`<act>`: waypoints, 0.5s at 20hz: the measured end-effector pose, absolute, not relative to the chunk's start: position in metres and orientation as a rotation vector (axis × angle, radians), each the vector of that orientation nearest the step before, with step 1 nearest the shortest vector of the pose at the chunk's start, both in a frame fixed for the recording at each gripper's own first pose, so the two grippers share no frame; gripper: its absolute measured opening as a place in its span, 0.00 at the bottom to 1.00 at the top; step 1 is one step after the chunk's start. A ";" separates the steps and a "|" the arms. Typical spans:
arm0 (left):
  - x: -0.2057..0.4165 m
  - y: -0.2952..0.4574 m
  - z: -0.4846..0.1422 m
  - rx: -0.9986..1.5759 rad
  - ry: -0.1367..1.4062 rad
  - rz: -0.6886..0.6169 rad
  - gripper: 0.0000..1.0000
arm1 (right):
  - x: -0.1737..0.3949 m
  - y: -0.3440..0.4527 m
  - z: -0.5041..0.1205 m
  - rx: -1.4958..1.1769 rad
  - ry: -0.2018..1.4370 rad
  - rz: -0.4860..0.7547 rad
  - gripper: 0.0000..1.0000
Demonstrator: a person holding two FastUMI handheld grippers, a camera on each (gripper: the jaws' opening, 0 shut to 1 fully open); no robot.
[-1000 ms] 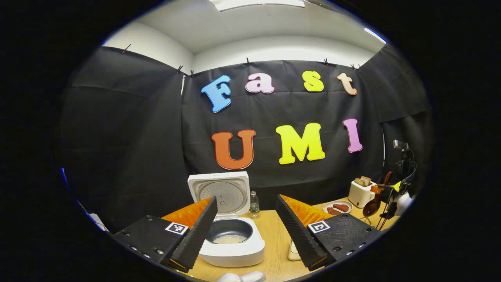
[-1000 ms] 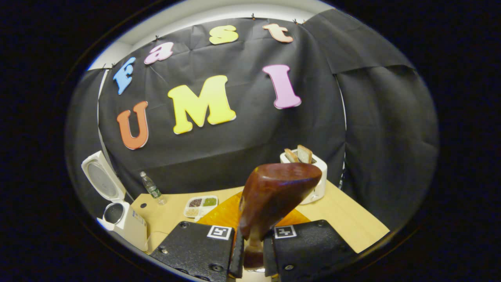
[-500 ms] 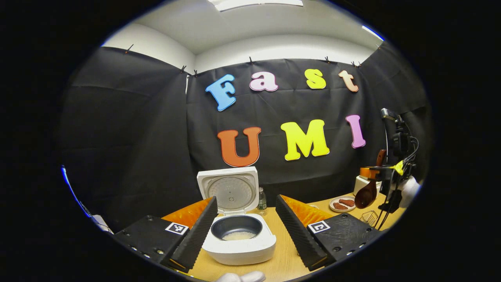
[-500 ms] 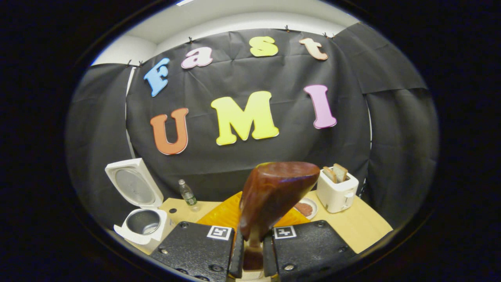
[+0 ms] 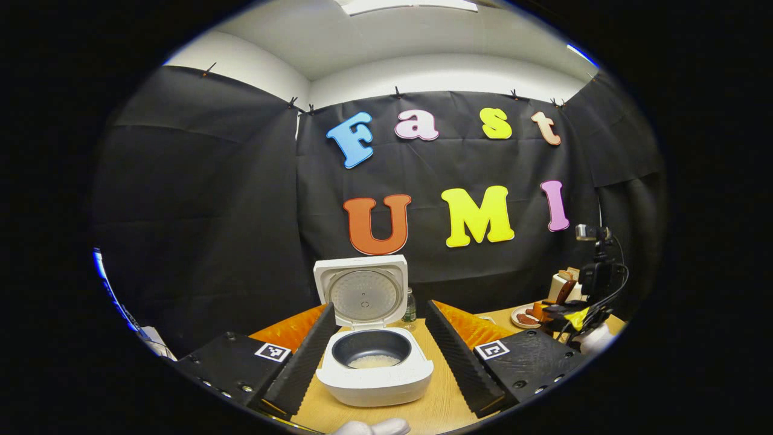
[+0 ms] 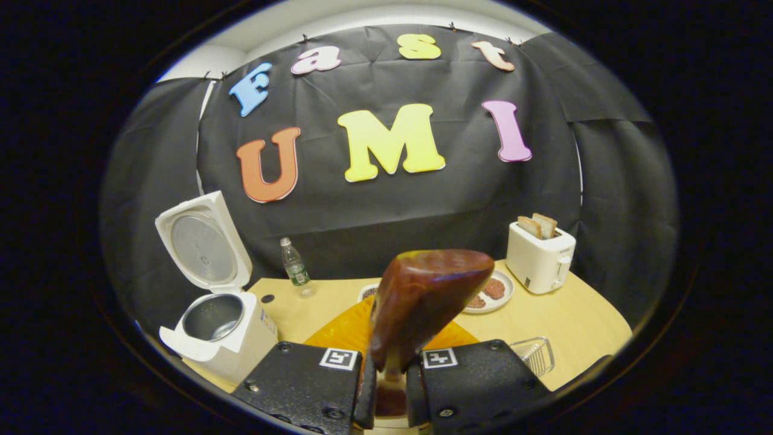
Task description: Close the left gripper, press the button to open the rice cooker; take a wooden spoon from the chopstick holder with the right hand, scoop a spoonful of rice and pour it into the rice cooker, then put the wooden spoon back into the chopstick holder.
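- Tongs on the right [image 6: 386,386] pinch the wooden spoon [image 6: 423,308] by its handle, both fingers pressed on it; the bowl of the spoon stands up in front of the camera, its hollow side turned away.
- Compared with half a second ago, the right gripper view has tipped down and drawn back: more of the bench [image 6: 580,314] now shows, and a wire chopstick holder [image 6: 534,353] has come into sight just right of the tongs' body.
- Rice cooker [image 6: 220,329] sits at the left of that view, larger than before, with its lid [image 6: 202,244] standing open and the dark inner pot exposed.
- Behind the spoon lies a plate [image 6: 492,293] of brown pieces, partly hidden; a white toaster [image 6: 540,257] with two slices in it stands to the right, and a small water bottle [image 6: 294,266] stands near the cloth wall.
- Left tongs [image 5: 380,356] are spread wide and hold nothing; the rice cooker [image 5: 374,374] sits between their fingers, farther off, with a little white rice [image 5: 373,361] on the bottom of the pot.
- In the left gripper view the cooker has shifted slightly right and looks a touch nearer than before.
- At the far right of that view the right tongs [image 5: 564,311] now sit lower than half a second ago, down near the bench by the plate and toaster.
- A white-gloved hand [image 5: 371,427] shows at the bottom edge.
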State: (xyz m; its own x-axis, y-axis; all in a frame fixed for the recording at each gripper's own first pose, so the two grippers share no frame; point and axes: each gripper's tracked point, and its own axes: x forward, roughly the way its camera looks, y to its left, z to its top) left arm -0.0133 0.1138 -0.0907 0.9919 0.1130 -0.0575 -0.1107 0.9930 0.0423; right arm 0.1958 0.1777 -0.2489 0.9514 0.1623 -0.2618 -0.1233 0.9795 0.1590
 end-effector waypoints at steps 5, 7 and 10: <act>-0.014 0.117 -0.095 0.050 0.073 0.109 0.95 | 0.200 0.186 -0.297 0.048 0.321 0.117 0.25; -0.015 0.118 -0.096 0.061 0.072 0.112 0.95 | 0.201 0.185 -0.313 -0.039 0.326 0.098 0.22; -0.015 0.119 -0.098 0.070 0.076 0.114 0.95 | 0.202 0.192 -0.335 -0.133 0.335 0.096 0.25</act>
State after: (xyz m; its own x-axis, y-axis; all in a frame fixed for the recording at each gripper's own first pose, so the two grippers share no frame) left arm -0.0147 0.1186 -0.0982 0.9906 0.1166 -0.0718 -0.1113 0.9910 0.0738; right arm 0.2020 0.1915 -0.3348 0.9398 0.0722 -0.3340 -0.1162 0.9867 -0.1137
